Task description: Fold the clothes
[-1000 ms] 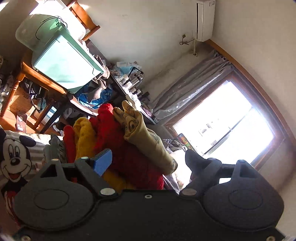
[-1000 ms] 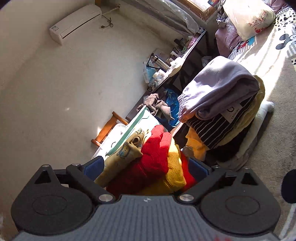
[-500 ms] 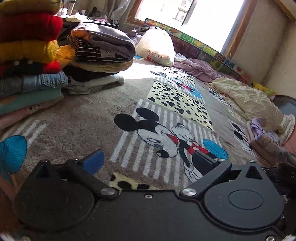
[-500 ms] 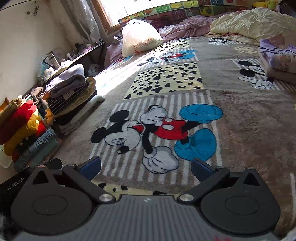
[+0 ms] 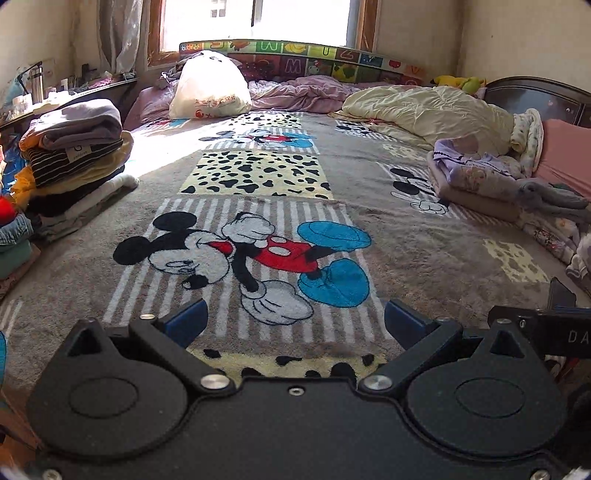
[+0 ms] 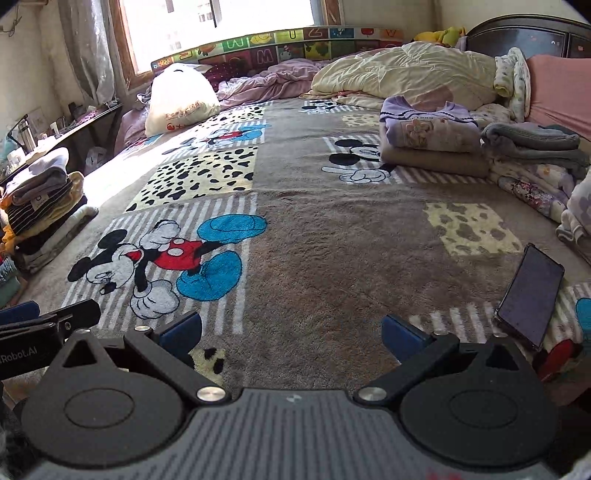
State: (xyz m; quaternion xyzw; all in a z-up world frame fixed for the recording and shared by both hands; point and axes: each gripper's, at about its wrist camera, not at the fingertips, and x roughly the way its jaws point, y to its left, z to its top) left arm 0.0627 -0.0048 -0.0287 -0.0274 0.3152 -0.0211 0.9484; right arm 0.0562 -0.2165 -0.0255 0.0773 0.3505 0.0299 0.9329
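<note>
Both claws are held wide apart and empty over the near edge of a cartoon-printed blanket (image 5: 424,236) spread across the bed. Between the left gripper (image 5: 293,321) and the right gripper (image 6: 291,332) no garment is gripped, and the blanket directly ahead lies bare. The clothes yet to be folded are judged to be the loose heap (image 6: 532,147) at the far right, a purple top and a grey piece lying with their long sides running left to right; this heap is nearer the right gripper, so that arm is better placed to reach. A finished stack (image 5: 74,147) is seen at the far left edge, nearer the left gripper. A phone (image 6: 532,291) is propped at the near right. Beyond, a cream quilt (image 5: 432,110), a white bag (image 5: 210,88) and a sunlit window (image 5: 255,14) are seen.
</note>
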